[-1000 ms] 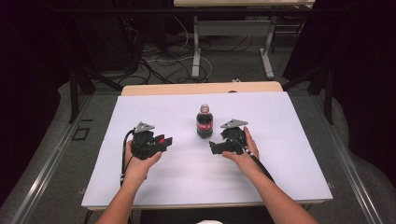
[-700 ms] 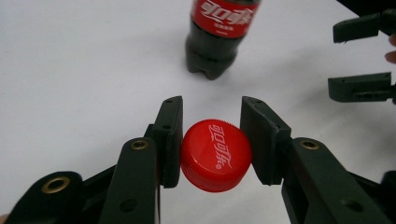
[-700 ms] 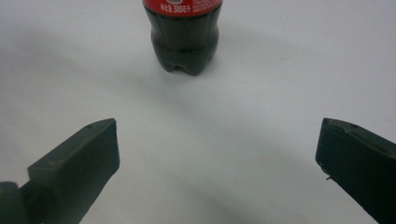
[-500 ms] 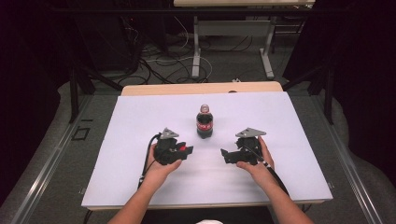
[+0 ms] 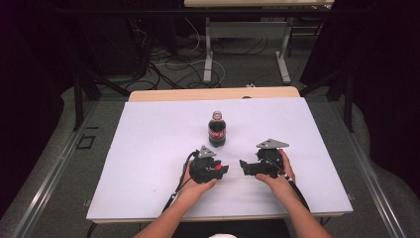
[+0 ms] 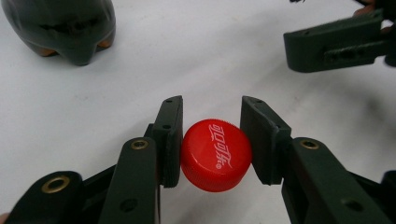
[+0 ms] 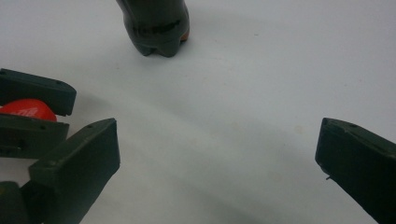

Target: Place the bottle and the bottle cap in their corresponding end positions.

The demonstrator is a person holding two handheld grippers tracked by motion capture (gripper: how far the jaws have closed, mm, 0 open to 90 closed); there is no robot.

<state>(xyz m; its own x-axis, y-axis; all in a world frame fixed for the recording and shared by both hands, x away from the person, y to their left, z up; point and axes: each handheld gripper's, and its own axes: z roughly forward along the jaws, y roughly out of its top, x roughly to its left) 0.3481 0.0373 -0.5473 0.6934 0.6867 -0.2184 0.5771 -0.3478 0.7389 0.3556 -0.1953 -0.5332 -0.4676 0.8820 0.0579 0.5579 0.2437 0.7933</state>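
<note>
A small dark cola bottle [image 5: 217,130] with a red label stands upright at the middle of the white table; its base shows in the left gripper view [image 6: 60,28] and in the right gripper view [image 7: 156,25]. My left gripper [image 5: 219,169] lies in front of the bottle, shut on a red bottle cap [image 6: 215,154] with white lettering, pinched between both pads. The cap [image 7: 25,110] also shows at the left of the right gripper view. My right gripper [image 5: 244,165] faces the left one, a short gap away, open with nothing between its fingers [image 7: 84,154].
The white table top [image 5: 148,144] has bare room on both sides of the hands. A wooden edge [image 5: 213,93] runs along its far side. Beyond it the floor holds cables and table legs [image 5: 208,49].
Both hands have drawn inward and toward the table's front; the grippers now face each other closely in front of the bottle. The bottle has not moved.
</note>
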